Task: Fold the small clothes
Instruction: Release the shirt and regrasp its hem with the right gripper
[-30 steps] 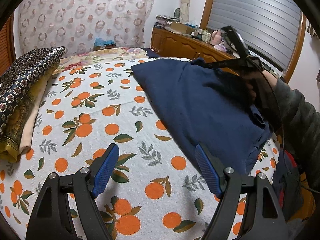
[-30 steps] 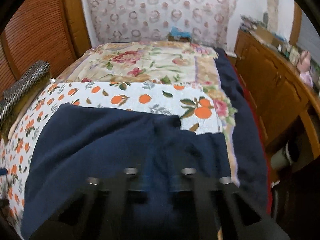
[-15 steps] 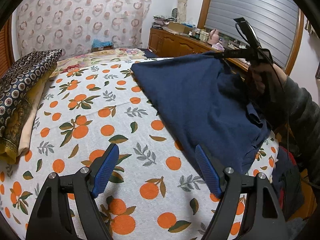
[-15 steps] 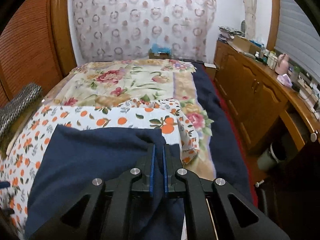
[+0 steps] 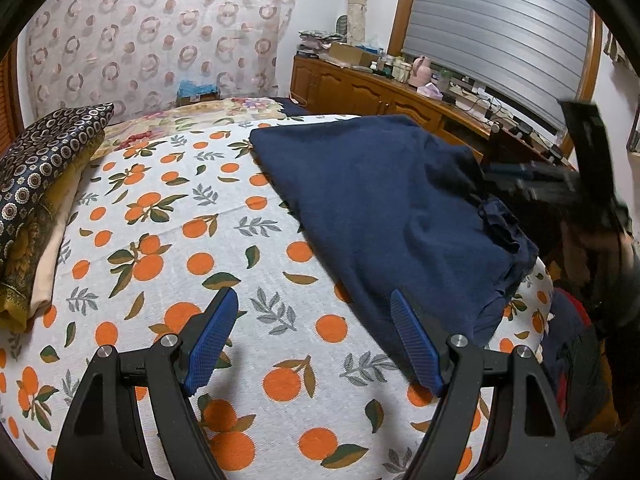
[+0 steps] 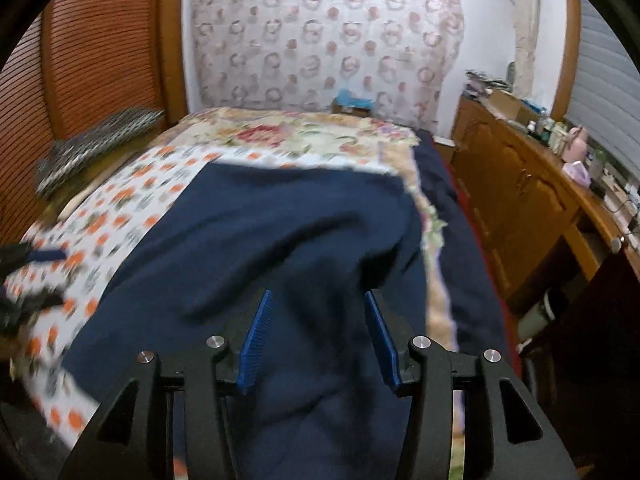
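1. The right gripper (image 6: 318,340) was clamped on a fold of the navy garment (image 5: 384,216) half a second ago; now its jaws are opening, the blue pads (image 6: 256,340) apart with cloth lying loose between and below them, neither pad pressing it.
2. In the left wrist view the right gripper (image 5: 560,184) has gone from above the garment's far right edge to lower down at the frame's right side, blurred, with a hand (image 5: 592,240) behind it.
3. The raised peak of cloth seen earlier has dropped; the garment now lies slack on the bed (image 5: 168,240), over its right half, a bunched edge near the right side.
4. The left gripper (image 5: 316,344) has kept its place: jaws wide apart, empty, over the orange-print sheet, its right pad (image 5: 416,344) just at the garment's near edge.
5. Only the left wrist view shows the patterned pillow (image 5: 44,168) sharply, at the left on folded yellow bedding.
6. Only the right wrist view shows the garment's far straight edge against the floral quilt (image 6: 288,136), the slatted wooden panel (image 6: 96,56) on the left, and the left gripper (image 6: 28,276) as a blur at the left edge.
7. Both views show the wooden dresser (image 6: 516,184) and ringed curtain (image 5: 160,32).
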